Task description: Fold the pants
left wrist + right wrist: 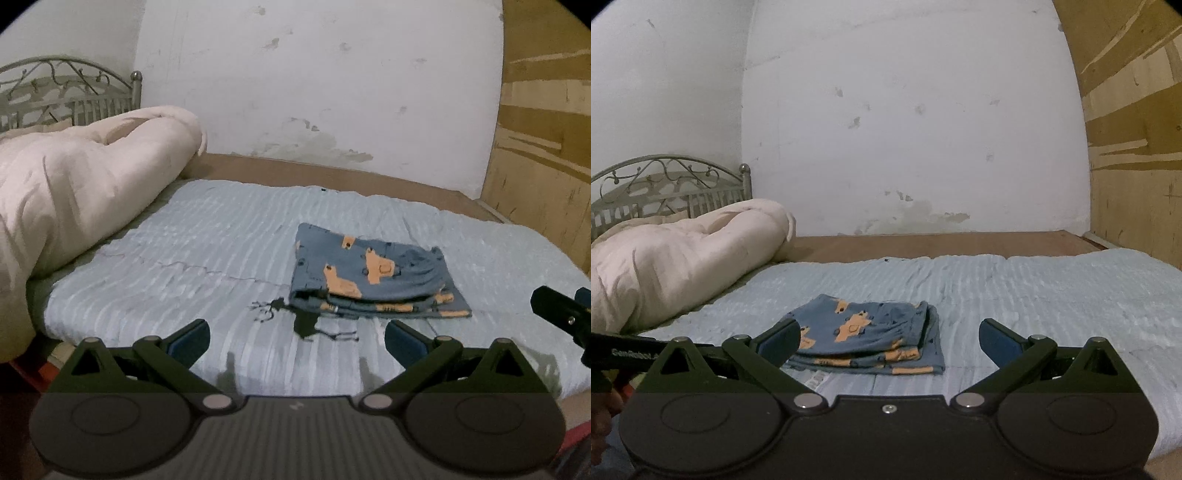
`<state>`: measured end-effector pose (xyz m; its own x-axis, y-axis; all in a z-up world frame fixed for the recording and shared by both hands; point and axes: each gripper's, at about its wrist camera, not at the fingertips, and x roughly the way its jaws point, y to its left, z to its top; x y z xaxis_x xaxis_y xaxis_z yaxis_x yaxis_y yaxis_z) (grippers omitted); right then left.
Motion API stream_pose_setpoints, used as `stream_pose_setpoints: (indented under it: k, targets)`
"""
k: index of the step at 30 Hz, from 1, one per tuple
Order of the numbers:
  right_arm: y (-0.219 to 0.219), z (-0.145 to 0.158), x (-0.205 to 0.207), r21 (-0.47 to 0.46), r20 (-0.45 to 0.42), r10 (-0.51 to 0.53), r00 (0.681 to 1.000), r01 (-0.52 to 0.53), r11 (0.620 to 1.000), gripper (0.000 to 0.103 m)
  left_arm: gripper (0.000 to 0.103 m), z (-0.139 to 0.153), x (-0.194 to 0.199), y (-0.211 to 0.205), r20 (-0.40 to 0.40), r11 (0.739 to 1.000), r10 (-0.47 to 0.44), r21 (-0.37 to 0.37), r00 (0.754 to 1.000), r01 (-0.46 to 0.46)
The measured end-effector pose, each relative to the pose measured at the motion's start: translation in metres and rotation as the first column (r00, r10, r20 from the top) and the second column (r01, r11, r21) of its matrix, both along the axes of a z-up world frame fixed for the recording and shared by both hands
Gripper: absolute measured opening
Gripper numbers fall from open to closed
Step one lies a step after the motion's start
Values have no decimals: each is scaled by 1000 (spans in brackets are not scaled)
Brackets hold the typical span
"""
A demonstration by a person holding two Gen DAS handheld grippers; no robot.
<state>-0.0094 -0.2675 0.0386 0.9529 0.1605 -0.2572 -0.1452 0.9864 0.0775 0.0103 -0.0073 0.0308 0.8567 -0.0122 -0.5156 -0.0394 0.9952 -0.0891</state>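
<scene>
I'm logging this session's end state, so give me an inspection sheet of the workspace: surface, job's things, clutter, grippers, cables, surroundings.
Surface: light blue ribbed bedspread, slightly wrinkled, with a dark reindeer print.
Job's things: blue pants with orange pattern, folded into a flat stack on the bedspread.
Clutter: bunched cream comforter at the left.
Grippers: left gripper open, empty; right gripper open, empty; neither touches the pants.
Cables: nothing seen.
Surroundings: stained white wall, metal headboard, wooden panel.

Right gripper (888, 341) hangs with jaws spread wide, empty; folded pants (866, 334) lie on the sheet (1052, 295) just beyond; duvet (676, 258) heaped at left.
</scene>
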Motion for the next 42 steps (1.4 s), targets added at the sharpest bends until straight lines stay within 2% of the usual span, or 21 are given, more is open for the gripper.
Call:
stream_pose_setpoints:
  k: [9,17,42]
  targets:
    - [-2,-27,-9,3,-43,0,999,0,1000,102,102,-10,-17,-6,68,998,-13,55,998,9]
    - [-10,-34,-11,16,-60,-26,998,27,1000,102,102,-20,-16,-4,39,999,-7,54,999,4]
    - [-10,-34,-10,16,-66,-21,998,22,1000,102,102,-21,-16,-2,31,999,-2,48,1000,0]
